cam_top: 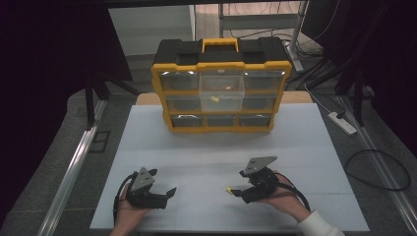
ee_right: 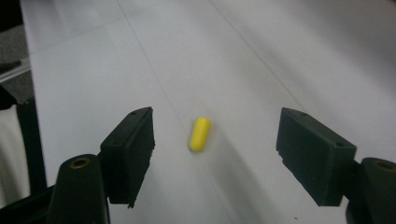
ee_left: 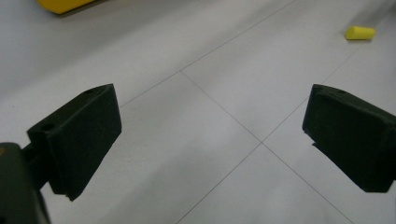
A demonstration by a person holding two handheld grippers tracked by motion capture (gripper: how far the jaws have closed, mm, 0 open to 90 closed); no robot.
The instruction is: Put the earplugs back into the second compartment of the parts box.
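The right gripper [ee_right: 215, 154] holds its fingers wide around the yellow plug [ee_right: 200, 133]; the left gripper [ee_left: 210, 135], well apart from the plug, is wide too.

White table [cam_top: 305, 132], yellow-and-black drawer organizer [cam_top: 220, 86] at its far edge, small yellow plug [cam_top: 229, 190] near the front

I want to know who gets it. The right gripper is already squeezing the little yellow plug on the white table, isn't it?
Not yet. The right gripper has its jaws wide open, and the little yellow plug lies loose on the white table between them, as the right gripper view shows.
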